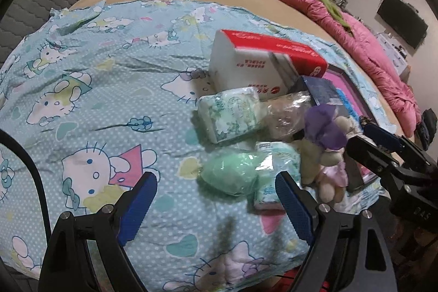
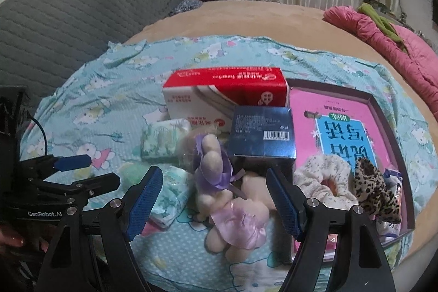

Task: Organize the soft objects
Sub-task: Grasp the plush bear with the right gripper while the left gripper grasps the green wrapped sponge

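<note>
A pile of soft things is seen on a cartoon-print sheet point(image 1: 82, 89) spread over a bed. The red-and-white tissue pack point(image 2: 224, 97) is taken as the landmark. Just in front of it a dark blue box point(image 2: 264, 132) is stood, and to its near left a green-patterned tissue packet point(image 1: 230, 114) is laid. Nearer than the box, a plush toy point(image 2: 232, 207) with a purple ribbon and pink skirt is laid on the sheet. A pale green soft lump point(image 1: 232, 174) is seen left of the toy, beside a second small packet point(image 2: 169, 196). To the right of the tissue pack, a shallow tray point(image 2: 383, 111) is placed, in which a pink book point(image 2: 303, 106), a cream scrunchie point(image 2: 323, 179) and a leopard-print scrunchie point(image 2: 375, 188) are held.

The left claw point(image 1: 216, 207) is released above the sheet, with nothing gripped. The right claw point(image 2: 213, 204) is likewise spread wide, with the plush toy seen between its fingers but not clamped.
</note>
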Available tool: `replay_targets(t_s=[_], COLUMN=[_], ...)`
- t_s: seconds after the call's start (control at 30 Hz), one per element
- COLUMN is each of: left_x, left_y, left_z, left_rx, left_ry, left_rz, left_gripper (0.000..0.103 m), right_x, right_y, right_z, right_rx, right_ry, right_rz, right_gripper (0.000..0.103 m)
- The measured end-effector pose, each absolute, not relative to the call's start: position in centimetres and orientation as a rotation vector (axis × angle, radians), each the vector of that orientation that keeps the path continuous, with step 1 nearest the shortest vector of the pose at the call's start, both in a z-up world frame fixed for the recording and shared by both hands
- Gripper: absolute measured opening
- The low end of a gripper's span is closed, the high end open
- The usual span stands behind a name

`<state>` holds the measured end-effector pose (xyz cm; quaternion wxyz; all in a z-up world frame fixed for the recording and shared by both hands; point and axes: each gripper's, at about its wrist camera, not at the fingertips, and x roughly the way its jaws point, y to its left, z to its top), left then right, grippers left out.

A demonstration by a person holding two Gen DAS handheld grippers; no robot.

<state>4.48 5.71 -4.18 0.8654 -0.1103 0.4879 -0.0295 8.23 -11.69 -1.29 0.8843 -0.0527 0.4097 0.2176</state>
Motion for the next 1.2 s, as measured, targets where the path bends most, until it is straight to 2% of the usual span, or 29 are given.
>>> replay_targets(t_s=[0.3,0.43,0.5,0.8,0.93,1.0,1.2], left_x=[5.0,5.2,5.2,5.8,6.0,6.1,6.3], left_y=[5.3,5.3,5.3,5.8,5.8,5.9,5.7], left_z=[-5.0,-5.1,-5.1,-5.7,-6.3,-6.7,-7.4], left_rx=[-0.23,-0.218,-0.228,-0.25,-0.264,-0.274,-0.309], left_ry=[1.036,1.028,1.025,1.023,1.031,1.038,1.059], left_rz=[-0.076,-0.064,-0.072,-0.087,-0.1,-0.106,-0.147], left_gripper=[0.088,0.088,0.088,0.088,0.087,0.081,0.051], right_x=[9.3,9.9,10.2,11.5,11.4,11.4,10.8], right_y=[-11.2,-10.6,-10.3,-9.5,-9.4,-9.7,-9.8], right_z=[-2.9,-3.8,-4.1,-6.3,-6.4,-6.3,-5.0], right_rx=[-0.116,-0.124,-0.123,-0.133,-0.143,-0.126,-0.117], right_ry=[0.873,0.893,0.894,0.939,0.904,0.898,0.858], right_rz=[0.423,0.419,0.422,0.448,0.476,0.486,0.514], right_gripper=[0.078,0.066,0.056,0.035,0.032,0.031,0.03])
